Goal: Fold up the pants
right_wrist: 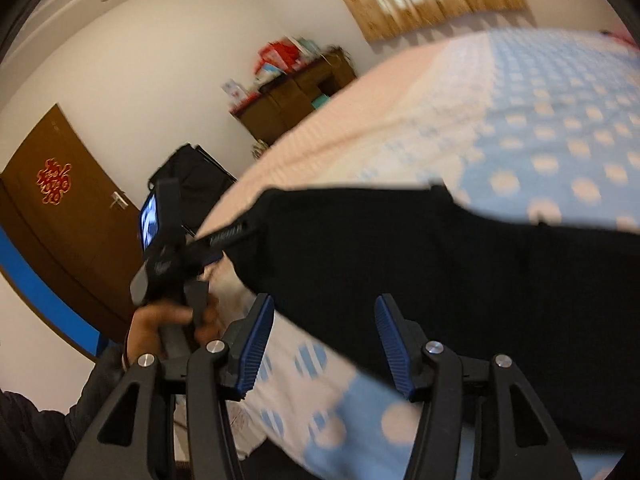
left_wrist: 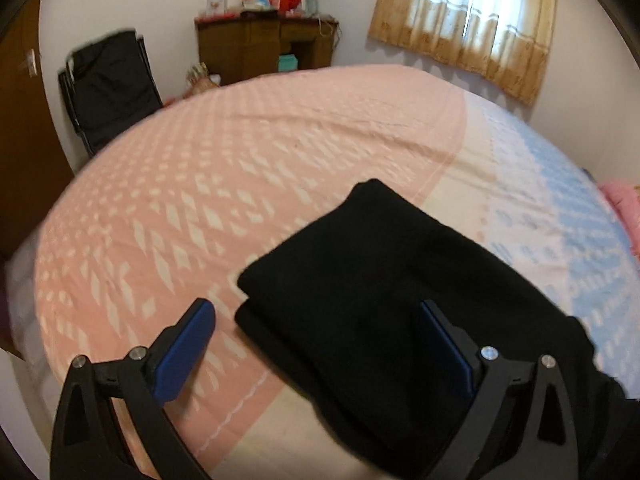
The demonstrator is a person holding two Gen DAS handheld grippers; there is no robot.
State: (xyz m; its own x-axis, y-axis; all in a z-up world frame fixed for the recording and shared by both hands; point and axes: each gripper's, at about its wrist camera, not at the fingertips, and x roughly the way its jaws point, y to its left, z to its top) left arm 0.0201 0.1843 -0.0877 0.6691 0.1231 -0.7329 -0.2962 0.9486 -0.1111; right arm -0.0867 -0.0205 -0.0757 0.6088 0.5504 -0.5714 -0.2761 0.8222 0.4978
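Hovering both grippers over the black pants [left_wrist: 372,288], folded flat on the bed [left_wrist: 200,184] near its edge. My left gripper [left_wrist: 316,344] jaws gape wide, empty; right gripper [right_wrist: 324,344] jaws half open, gripping nothing, so the fold looks released.

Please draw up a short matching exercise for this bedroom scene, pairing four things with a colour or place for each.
Things:
1. pants
2. cabinet
3. curtain
4. door

Descriptions:
A. hangs over the bright window
B. black, folded on the bed sheet
C. carries a red ornament
D. stands against the far wall with red packages on top

Pairs: 1-B, 2-D, 3-A, 4-C
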